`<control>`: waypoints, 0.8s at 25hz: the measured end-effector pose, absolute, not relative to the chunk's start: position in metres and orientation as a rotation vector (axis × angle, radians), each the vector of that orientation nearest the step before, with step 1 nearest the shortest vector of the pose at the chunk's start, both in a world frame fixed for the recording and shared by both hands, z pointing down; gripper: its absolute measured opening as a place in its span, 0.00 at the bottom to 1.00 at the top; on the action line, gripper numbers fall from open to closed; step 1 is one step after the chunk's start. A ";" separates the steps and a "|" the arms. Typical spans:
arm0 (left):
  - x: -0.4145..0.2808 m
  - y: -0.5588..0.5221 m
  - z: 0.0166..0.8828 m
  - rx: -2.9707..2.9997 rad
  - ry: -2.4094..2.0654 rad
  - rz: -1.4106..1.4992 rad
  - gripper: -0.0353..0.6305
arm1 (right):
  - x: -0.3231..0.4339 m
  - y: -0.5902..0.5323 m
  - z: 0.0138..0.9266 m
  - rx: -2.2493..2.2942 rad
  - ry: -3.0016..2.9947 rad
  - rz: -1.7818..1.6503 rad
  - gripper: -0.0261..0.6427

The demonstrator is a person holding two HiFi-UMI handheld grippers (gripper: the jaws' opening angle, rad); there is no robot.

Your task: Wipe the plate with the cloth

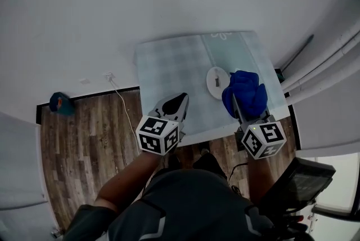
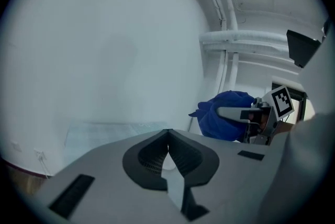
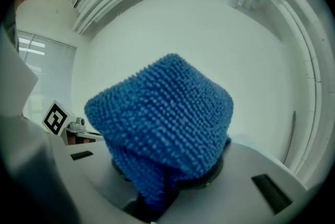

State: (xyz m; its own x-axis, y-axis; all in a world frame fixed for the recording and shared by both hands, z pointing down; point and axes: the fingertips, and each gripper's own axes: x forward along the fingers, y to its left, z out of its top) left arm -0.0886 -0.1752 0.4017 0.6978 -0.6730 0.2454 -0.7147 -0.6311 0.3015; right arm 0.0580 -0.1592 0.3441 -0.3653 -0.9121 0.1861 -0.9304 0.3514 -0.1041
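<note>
A small white plate (image 1: 216,82) lies on the table with a pale checked cover (image 1: 174,65). My right gripper (image 1: 234,100) is shut on a bunched blue cloth (image 1: 245,93), which hangs just right of the plate and overlaps its edge. In the right gripper view the blue cloth (image 3: 162,118) fills the middle and hides the jaws. My left gripper (image 1: 183,98) is shut and empty over the table's near edge, left of the plate. In the left gripper view the left gripper (image 2: 167,132) shows its jaws together, with the blue cloth (image 2: 222,119) and the right gripper (image 2: 233,113) off to the right.
White pipes (image 1: 323,62) run along the wall right of the table. On the wood floor to the left lie a blue object (image 1: 59,102) and a white cable (image 1: 121,103). A dark device (image 1: 301,179) sits at the lower right.
</note>
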 end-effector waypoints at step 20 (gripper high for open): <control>0.026 -0.295 0.611 2.132 -1.009 0.621 0.24 | 0.084 -0.350 0.529 1.286 -2.435 0.544 0.19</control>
